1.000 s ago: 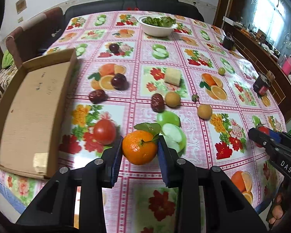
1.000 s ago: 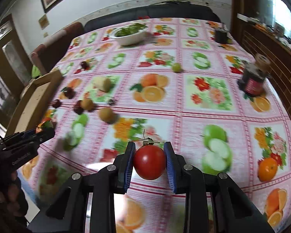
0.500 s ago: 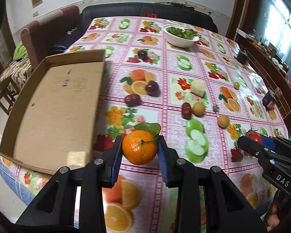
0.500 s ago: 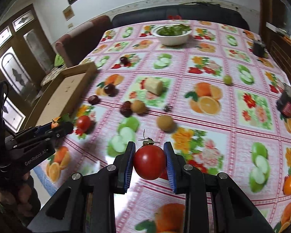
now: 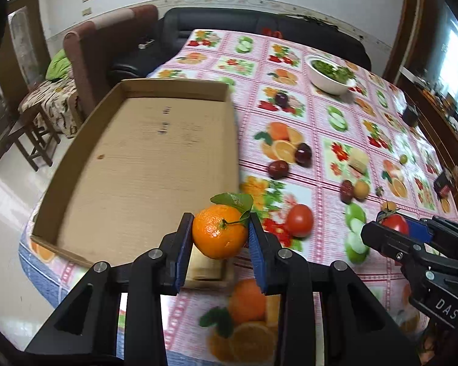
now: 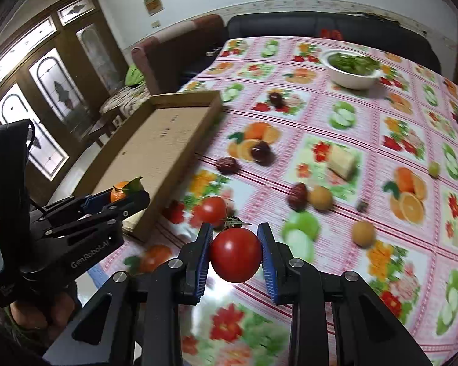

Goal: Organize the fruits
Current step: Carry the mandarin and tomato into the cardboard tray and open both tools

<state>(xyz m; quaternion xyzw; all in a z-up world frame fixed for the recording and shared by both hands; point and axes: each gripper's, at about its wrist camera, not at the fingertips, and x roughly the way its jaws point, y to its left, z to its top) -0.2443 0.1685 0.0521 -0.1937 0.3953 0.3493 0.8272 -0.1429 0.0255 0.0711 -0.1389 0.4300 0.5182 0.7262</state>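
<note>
L gripper (image 5: 219, 235) pinched a round orange mandarin w/ leaf (image 5: 219, 235) over the near-right edge of the empty shallow cardboard tray (image 5: 143, 164), while R gripper (image 6: 235, 258) clamped a red tomato (image 6: 235, 258) above open tablecloth (image 6: 336, 140).

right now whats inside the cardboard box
The cardboard box shows only its bare floor with a few dark marks; no fruit lies inside. Its near corner is covered by the left gripper holding the orange, so that part cannot be seen.

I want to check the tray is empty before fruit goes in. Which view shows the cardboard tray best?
The left wrist view: the cardboard tray shows nearly its whole bare floor and walls. The right wrist view shows it obliquely, its near end partly hidden by the left gripper.
</note>
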